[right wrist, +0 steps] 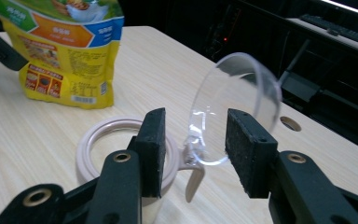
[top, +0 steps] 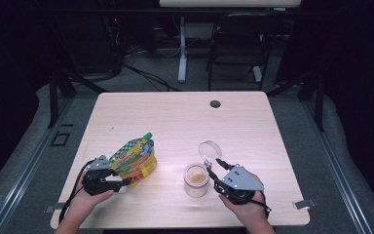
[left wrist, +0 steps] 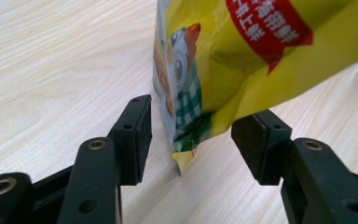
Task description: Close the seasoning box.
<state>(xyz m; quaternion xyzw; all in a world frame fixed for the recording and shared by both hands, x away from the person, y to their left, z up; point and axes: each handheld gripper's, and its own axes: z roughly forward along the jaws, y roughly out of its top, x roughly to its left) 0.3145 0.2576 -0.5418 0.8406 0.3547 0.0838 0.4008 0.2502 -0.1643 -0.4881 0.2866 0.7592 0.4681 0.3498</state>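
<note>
Standing between the left gripper's parted fingers, the pouch seems untouched; right gripper's fingers gape around the lid.

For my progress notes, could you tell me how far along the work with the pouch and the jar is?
Done: the jar stands open, its clear lid flipped up. In hand: the left gripper has its jaws open around the lower corner of the yellow pouch, not yet clamped; the right gripper is open around the lid. Left: the pouch's green cap is still on, so nothing looks ready to pour.
</note>
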